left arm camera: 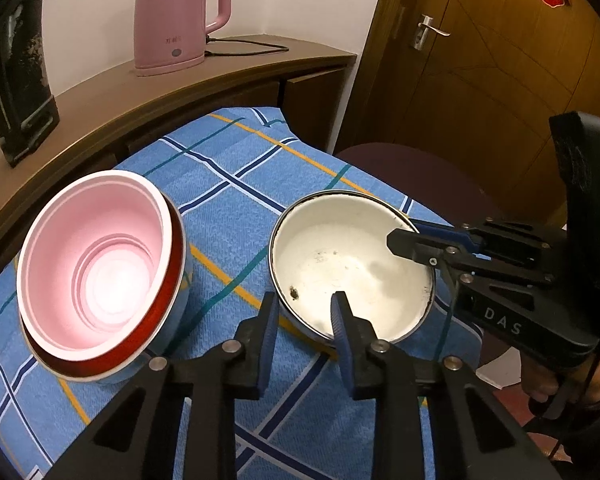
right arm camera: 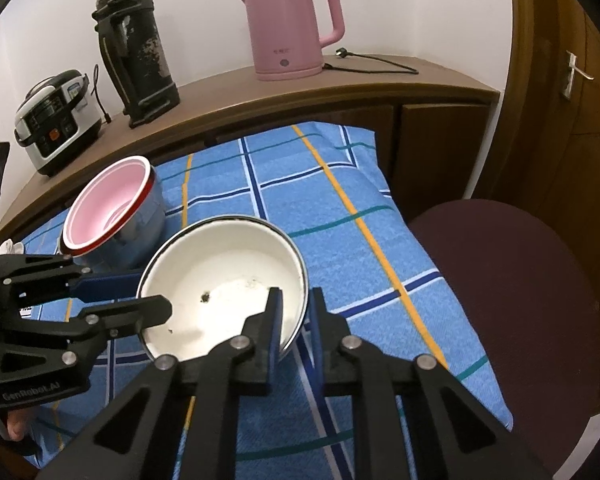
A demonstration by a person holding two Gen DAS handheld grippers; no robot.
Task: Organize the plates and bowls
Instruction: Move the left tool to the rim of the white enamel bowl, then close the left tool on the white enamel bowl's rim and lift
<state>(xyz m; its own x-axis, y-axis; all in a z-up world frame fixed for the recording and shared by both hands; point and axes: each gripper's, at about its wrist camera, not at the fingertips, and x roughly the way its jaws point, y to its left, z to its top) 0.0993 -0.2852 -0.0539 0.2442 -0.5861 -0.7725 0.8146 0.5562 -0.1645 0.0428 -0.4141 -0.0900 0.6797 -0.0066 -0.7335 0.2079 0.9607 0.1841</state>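
A white enamel bowl [left arm camera: 352,264] with a dark rim sits on the blue checked cloth [left arm camera: 236,184]; it also shows in the right wrist view [right arm camera: 224,284]. My left gripper [left arm camera: 305,312] straddles its near rim, one finger inside and one outside, with a gap left. My right gripper [right arm camera: 294,308] straddles the rim on the opposite side, nearly closed on it; it also shows in the left wrist view [left arm camera: 404,236]. A pink bowl [left arm camera: 100,264] sits nested in a red-rimmed bowl [left arm camera: 168,300] to the left; the pair also shows in the right wrist view [right arm camera: 112,204].
A wooden counter [right arm camera: 340,88] behind holds a pink kettle [right arm camera: 292,28] with its cord, a black flask [right arm camera: 136,52] and a rice cooker [right arm camera: 56,120]. A dark maroon chair seat [right arm camera: 512,292] stands to the right, with a wooden door [left arm camera: 500,60] beyond.
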